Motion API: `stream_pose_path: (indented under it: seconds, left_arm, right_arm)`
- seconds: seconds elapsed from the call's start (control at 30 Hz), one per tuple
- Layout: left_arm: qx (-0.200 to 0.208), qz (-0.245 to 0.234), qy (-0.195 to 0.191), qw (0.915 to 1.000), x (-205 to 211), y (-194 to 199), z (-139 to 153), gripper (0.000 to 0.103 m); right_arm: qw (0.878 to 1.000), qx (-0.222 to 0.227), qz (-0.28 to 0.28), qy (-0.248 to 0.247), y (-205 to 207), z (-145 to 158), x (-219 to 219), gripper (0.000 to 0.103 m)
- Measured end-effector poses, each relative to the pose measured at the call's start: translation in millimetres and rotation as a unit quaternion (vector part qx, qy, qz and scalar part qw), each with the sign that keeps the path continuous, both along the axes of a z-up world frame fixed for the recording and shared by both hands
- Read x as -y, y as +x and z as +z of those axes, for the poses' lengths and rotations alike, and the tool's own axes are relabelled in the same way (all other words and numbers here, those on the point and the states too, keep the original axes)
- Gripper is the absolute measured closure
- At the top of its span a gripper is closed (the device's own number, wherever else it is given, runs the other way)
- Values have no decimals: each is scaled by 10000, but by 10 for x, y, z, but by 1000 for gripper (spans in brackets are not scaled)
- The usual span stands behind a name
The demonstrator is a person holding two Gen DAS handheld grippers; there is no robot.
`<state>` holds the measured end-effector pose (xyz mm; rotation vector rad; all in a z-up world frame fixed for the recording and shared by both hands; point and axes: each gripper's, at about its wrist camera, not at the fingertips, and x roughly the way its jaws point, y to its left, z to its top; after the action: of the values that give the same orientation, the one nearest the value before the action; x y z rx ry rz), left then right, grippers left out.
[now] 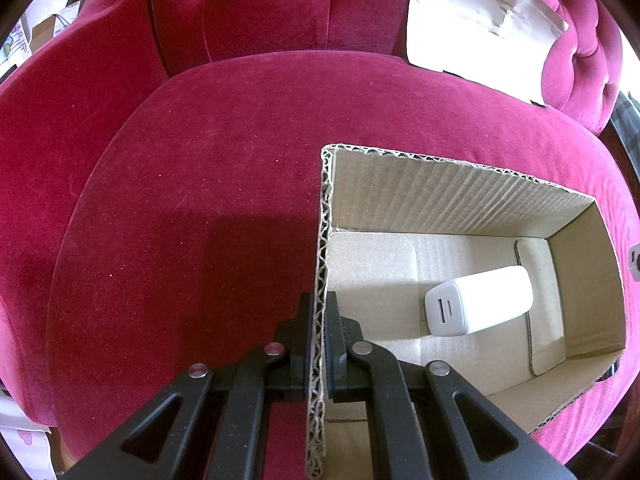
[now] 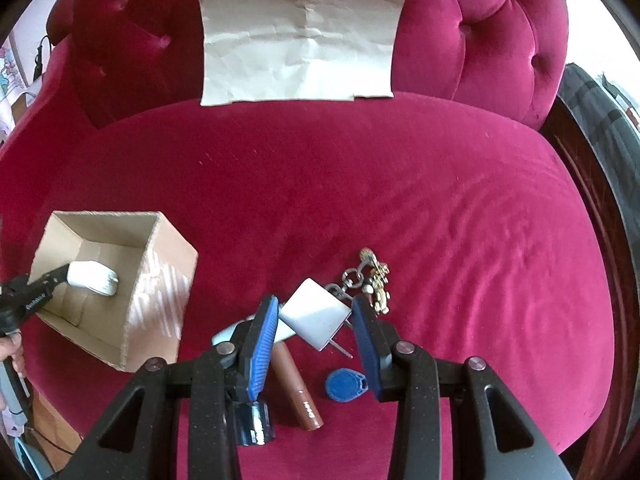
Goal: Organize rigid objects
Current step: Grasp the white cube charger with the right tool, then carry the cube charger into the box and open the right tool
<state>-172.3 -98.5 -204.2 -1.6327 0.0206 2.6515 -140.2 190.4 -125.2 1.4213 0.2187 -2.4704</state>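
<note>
White charger [image 2: 314, 316], a smooth block with two metal prongs, is clamped between the blue ribbed pads of the right hand-held gripper [image 2: 316, 334], above a red velvet sofa seat [image 2: 440, 220]. Crowded beneath lie a brown tube [image 2: 298, 386], blue fob [image 2: 345, 386] and brass keychain [image 2: 374, 280]. The left hand-held gripper [image 1: 319, 332] pinches the corrugated cardboard box [image 1: 472, 188] wall; only its view shows the second charger's [image 1: 478, 306] slots.

The left wrist view looks steeply down along its own fingers, close over the cardboard box [image 1: 472, 264] on the red sofa seat [image 1: 200, 184]; the right wrist view looks down likewise, close above that seat. Both share the box, the white charger [image 1: 480, 306] inside and the paper sheet [image 2: 300, 36] against the backrest.
</note>
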Motion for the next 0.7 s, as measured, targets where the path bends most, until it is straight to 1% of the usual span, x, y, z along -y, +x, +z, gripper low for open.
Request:
stream_pose_path:
  seconds: [0.33, 0.7]
  left_arm:
    - [1, 0, -1, 10000, 0, -3, 1, 99]
    - [2, 0, -5, 10000, -7, -4, 1, 99]
  right_arm:
    - [9995, -299, 126, -65, 52, 242, 247, 62]
    - [9980, -479, 359, -204, 130, 348, 557, 62]
